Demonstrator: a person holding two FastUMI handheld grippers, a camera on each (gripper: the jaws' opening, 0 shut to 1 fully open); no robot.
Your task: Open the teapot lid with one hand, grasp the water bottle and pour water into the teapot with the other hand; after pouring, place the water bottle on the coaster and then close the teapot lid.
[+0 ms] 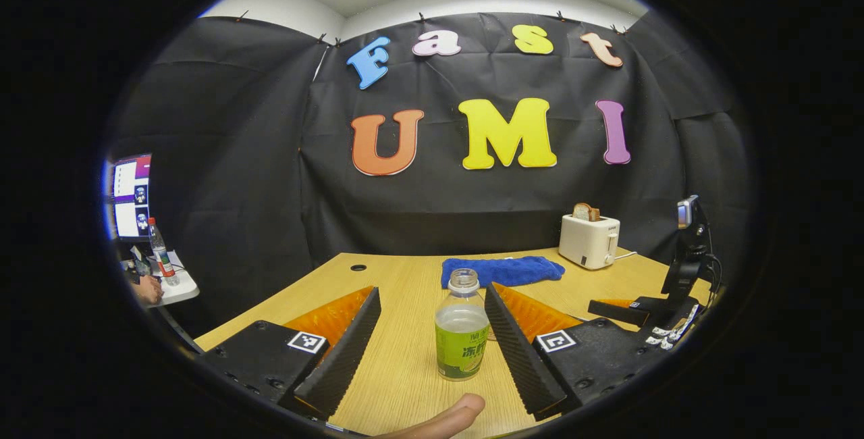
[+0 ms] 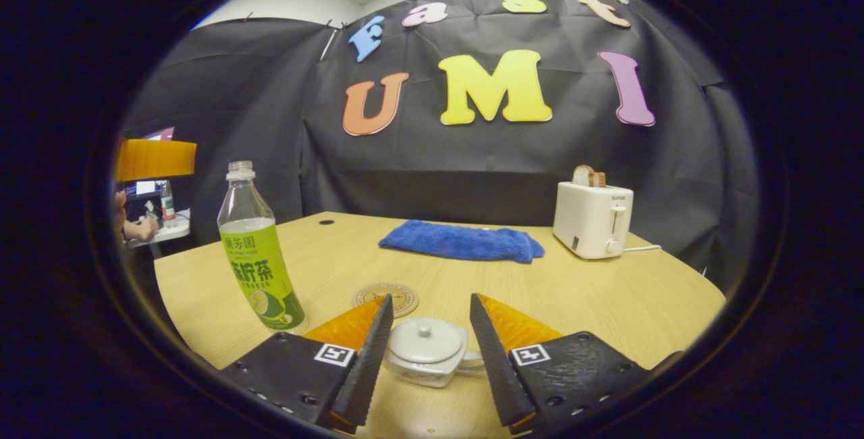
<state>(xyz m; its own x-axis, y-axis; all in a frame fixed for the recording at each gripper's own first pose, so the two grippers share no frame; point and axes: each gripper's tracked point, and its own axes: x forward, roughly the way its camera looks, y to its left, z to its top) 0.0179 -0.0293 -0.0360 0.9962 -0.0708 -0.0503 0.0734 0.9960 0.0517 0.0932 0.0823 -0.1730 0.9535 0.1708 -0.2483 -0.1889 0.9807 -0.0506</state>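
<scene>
While both grippers hover w/ fingers apart, the water bottle (image 1: 462,331) stands upright on the tabletop (image 2: 607,290) betw. the left gripper (image 1: 432,341) fingers, untouched: clear plastic, cap off, green label, approx. half full. Right gripper (image 2: 426,351) straddles the teapot (image 2: 426,351) near the front edge, white lid (image 2: 424,339) w/ small knob on, no contact. Round coaster (image 2: 385,296) lies just behind the teapot.

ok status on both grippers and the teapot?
Left gripper open, bottle between jaws, ungripped. Right gripper open over teapot, lid still on. Coaster free.
</scene>
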